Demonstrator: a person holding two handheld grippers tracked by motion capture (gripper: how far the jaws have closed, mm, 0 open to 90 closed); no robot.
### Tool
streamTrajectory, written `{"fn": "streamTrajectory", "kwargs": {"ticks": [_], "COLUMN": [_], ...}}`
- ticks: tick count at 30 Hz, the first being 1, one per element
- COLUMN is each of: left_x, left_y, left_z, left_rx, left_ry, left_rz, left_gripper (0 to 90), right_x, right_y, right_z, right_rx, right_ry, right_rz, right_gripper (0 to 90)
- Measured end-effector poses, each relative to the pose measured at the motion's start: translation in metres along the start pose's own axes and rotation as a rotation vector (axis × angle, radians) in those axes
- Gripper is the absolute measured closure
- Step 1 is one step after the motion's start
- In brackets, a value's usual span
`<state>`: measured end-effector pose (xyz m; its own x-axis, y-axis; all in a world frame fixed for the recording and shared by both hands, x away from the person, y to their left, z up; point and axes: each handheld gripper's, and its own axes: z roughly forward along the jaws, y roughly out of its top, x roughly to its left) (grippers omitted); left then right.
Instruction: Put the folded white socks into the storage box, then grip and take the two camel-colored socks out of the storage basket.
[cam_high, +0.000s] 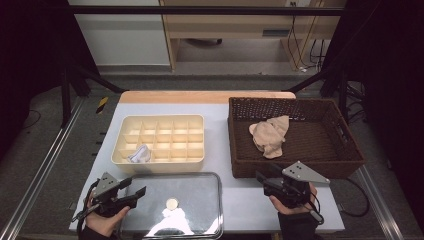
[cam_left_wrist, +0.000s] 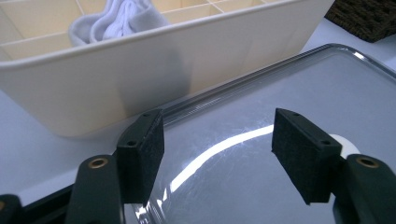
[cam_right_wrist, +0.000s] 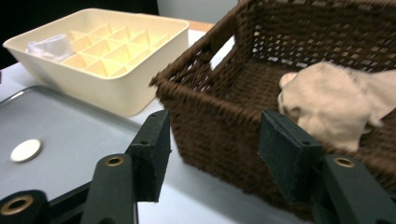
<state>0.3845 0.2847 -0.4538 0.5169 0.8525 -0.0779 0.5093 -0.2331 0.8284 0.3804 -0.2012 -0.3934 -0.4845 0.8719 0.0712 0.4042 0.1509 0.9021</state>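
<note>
Nearest the bottom edge of the high view, the left gripper (cam_high: 134, 195) is sitting at lower left with its jaws standing apart and nothing between them, hovering at the left rim of a clear lid (cam_high: 200, 200) that is lying flat on the tabletop (cam_high: 220, 135). The lid has a small round knob (cam_high: 172, 203) in its middle, and it's catching a lot of glare. In the left gripper view the two black pads (cam_left_wrist: 142, 149) are framing that glossy lid surface, not touching it as far as I can tell.

Over at lower right, the right gripper (cam_high: 267, 181) is also holding its jaws wide with nothing in them, pointing at the near left corner of the wicker basket (cam_high: 295, 165). The right gripper view is showing that brown woven corner just past the pads.

Moving up the frame, the cream divided tray (cam_high: 157, 162) is sitting mid-left, just behind the lid. One of its compartments in the near row, toward the left end, is holding a rolled white sock (cam_high: 139, 154); the other cells are looking bare.

To the right, well apart from the tray, the basket is holding a crumpled beige cloth (cam_high: 270, 135), lying loose toward the middle of its floor.
</note>
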Motion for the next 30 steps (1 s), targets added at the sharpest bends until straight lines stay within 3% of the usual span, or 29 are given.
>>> {"fn": "streamTrajectory", "kwargs": {"ticks": [4,9,23,30], "left_x": [0.002,0.006,0.009,0.012], "left_y": [-0.005,-0.007,-0.010,-0.010], "left_z": [0.001,0.000,0.004,0.004], "left_rx": [0.019,0.004,0.020,0.014], "left_ry": [0.005,0.030,0.038,0.050], "left_rz": [-0.014,-0.035,-0.035,-0.039], "left_gripper": [31.7,30.1,29.7,29.7], "right_x": [-0.006,-0.017,-0.041,-0.054], "right_y": [0.011,0.026,0.061,0.082], "right_z": [0.003,0.009,0.030,0.044], "right_rx": [-0.009,-0.015,-0.035,-0.035], "right_ry": [-0.022,-0.055,-0.135,-0.151], "right_rz": [-0.008,0.001,0.004,0.007], "right_gripper": [43.1,42.1,38.2,37.5]}}
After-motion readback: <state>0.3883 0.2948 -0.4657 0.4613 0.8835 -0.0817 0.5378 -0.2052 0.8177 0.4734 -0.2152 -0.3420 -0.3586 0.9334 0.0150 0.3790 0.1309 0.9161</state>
